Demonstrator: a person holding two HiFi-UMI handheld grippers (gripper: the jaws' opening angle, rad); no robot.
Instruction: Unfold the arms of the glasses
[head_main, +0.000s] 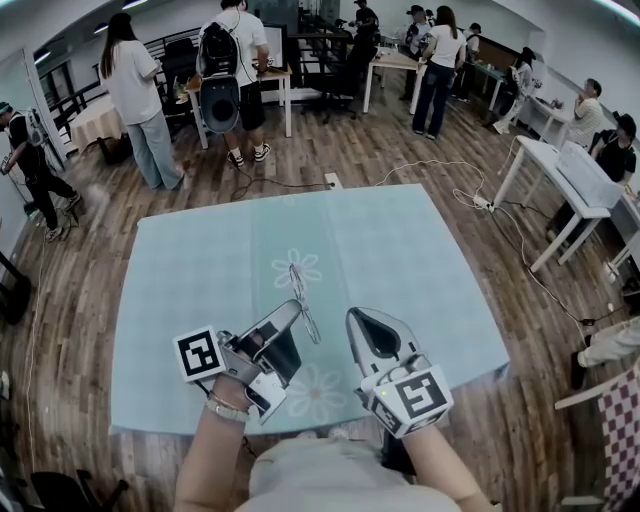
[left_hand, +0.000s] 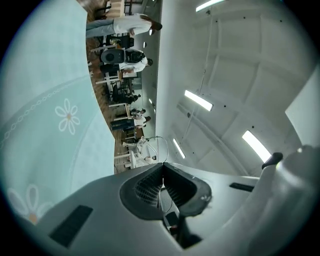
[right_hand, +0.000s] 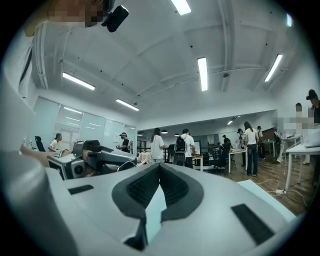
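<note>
Glasses, thin and wire-framed, sit pinched in the left tool, held up off the pale blue bench in front of the person. The left gripper view shows that tool's pads pressed together on a fine wire of the frame, with a lens loop standing out just past the tips. In the head view the frame's long axis runs roughly away from and back toward the person, and it lies in the gap between the two tools. The right tool is clenched on nothing: its own view shows the pads meeting with only the room beyond. It sits just to the right of the glasses, near them but apart, and pointing about the same way as the left one. Since the left tool is taken up with holding, the free right one looks the likelier to work an arm, by reaching leftward across the gap. Which wire is an arm, and whether either is folded, is too fine to tell.
</note>
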